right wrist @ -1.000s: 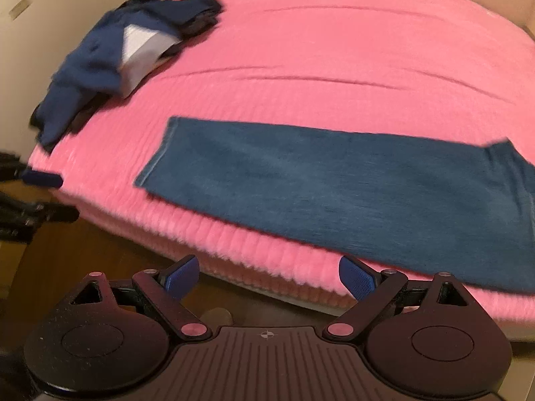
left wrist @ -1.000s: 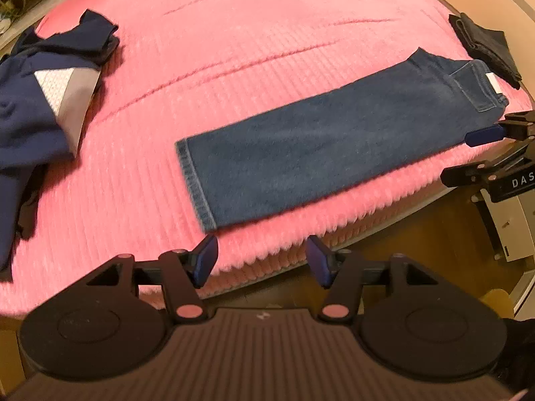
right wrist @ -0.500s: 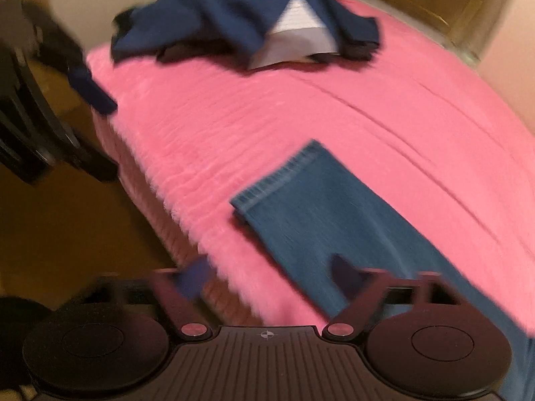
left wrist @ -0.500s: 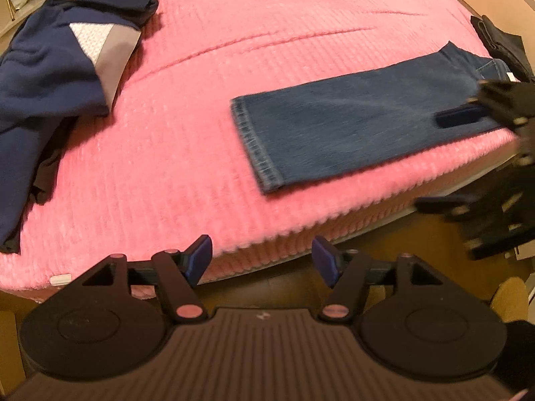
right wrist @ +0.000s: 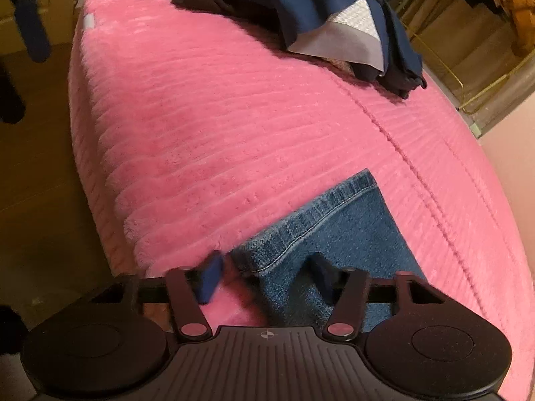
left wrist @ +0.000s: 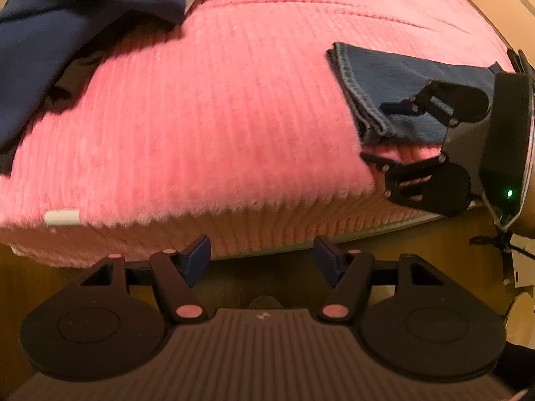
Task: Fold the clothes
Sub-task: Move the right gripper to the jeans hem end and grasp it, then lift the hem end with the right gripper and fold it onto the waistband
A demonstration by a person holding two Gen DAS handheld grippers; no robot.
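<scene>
Now, through the left wrist camera, I see my left tongs (left wrist: 262, 262) lower than a second ago, spread wide and empty off the edge of the pink bed (left wrist: 207, 127), while the jeans (left wrist: 398, 93) have slid toward the frame's right. Through the right wrist camera, my right tongs (right wrist: 267, 277) have rolled and dropped onto the jeans (right wrist: 337, 230) hem, closing around its near corner at the bed's (right wrist: 234, 127) edge. Denim lies flat, folded lengthwise, hem stitching showing.

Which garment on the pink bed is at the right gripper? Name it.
The blue jeans: their hemmed leg end sits between the closing right gripper fingers. The navy top lies far off at the bed's other end.
</scene>
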